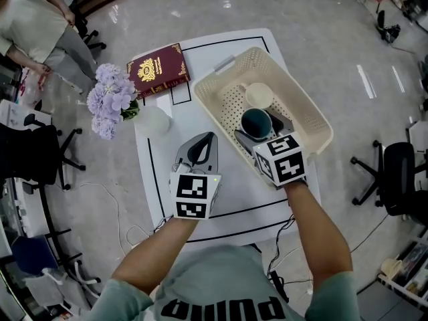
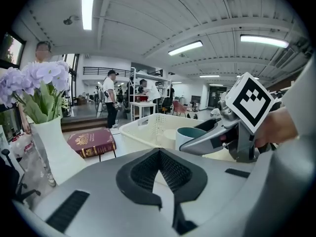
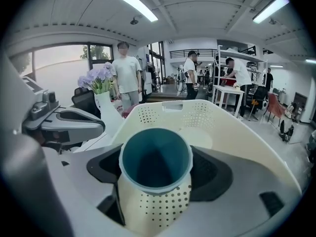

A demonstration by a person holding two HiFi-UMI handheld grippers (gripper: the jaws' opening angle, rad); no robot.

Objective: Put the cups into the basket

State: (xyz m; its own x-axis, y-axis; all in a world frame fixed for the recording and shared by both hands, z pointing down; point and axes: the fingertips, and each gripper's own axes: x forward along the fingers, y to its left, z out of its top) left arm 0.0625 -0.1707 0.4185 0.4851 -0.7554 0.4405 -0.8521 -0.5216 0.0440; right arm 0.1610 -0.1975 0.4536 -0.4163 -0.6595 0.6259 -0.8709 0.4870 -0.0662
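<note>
Both bare forearms reached up from the bottom edge of the head view, side by side. The right gripper (image 1: pixel 260 132) pointed up and left, over the near end of the cream basket (image 1: pixel 304 109) at centre right. Its jaws were clamped on a teal cup (image 1: pixel 256 122), one on either side of the wall, with the cup's mouth facing up toward the camera. The cup hung inside the basket's rim; whether it touched the bottom I couldn't tell. A cream cup (image 1: pixel 259 95) lay just beyond it in the basket.

The left gripper (image 1: pixel 204 144) sat left of the basket above the white counter (image 1: pixel 221 192), aimed straight up the frame. Its jaws were closed tip to tip with nothing between them. Toward the upper left sat a white vase (image 1: pixel 152 120) of lilac flowers and a maroon book (image 1: pixel 158 68).
</note>
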